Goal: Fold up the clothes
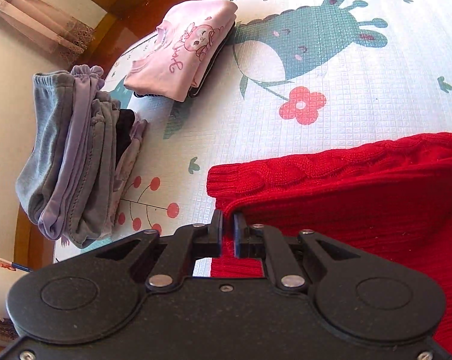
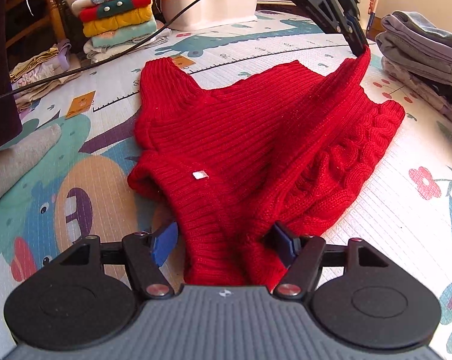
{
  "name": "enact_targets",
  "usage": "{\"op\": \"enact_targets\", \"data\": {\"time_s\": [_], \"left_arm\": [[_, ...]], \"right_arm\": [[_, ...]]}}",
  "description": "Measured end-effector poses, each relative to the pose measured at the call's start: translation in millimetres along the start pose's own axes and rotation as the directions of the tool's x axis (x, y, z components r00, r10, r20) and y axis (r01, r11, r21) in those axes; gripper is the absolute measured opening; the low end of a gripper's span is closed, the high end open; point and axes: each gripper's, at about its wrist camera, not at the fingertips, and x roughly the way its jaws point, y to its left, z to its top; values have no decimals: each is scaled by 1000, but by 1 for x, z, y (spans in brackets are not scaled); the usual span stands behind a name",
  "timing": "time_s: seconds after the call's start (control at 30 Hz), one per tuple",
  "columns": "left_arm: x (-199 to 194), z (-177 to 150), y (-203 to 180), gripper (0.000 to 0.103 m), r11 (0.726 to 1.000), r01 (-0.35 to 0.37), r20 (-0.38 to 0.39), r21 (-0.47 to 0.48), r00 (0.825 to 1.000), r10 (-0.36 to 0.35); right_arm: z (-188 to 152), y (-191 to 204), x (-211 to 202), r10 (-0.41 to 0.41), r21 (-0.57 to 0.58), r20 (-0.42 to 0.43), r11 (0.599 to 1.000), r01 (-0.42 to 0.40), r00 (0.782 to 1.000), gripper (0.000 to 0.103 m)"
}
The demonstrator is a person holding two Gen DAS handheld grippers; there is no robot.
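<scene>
Lying on the play mat [image 2: 391, 210], the red sweater [image 2: 241, 126] has its far right edge pinched by the closed left tongs [image 2: 359, 49]; the right tongs [image 2: 226, 240] gape wide around its near hem.

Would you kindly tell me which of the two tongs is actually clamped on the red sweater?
The left tongs, pinching and lifting the red sweater by its edge. The right tongs are open, merely straddling the near hem.
</scene>
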Motion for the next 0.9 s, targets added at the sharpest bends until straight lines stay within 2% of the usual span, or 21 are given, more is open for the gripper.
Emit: {"op": "enact_targets", "data": {"time_s": [0.33,0.5,0.73,0.83,0.9], "left_arm": [[29,27,3,5,998,50,-38,26,998,-49],[46,35,3,5,996,72,-87,43,994,-68],[69,44,-1,5,993,103,-142,52,985,-95],[79,45,6,17,997,80,-157,1,985,-78],[82,44,19,32,995,57,-151,-86,986,-69]], "right_arm": [[-7,-20,-4,78,142,65,986,-87,995,72],[-12,-34,-5,117,246,110,959,-141,987,72],[-15,-37,-5,121,288,131,945,-154,984,72],[-16,-38,-5,122,306,140,938,-160,983,72],[-16,-39,-5,122,318,146,934,-164,982,72]]}}
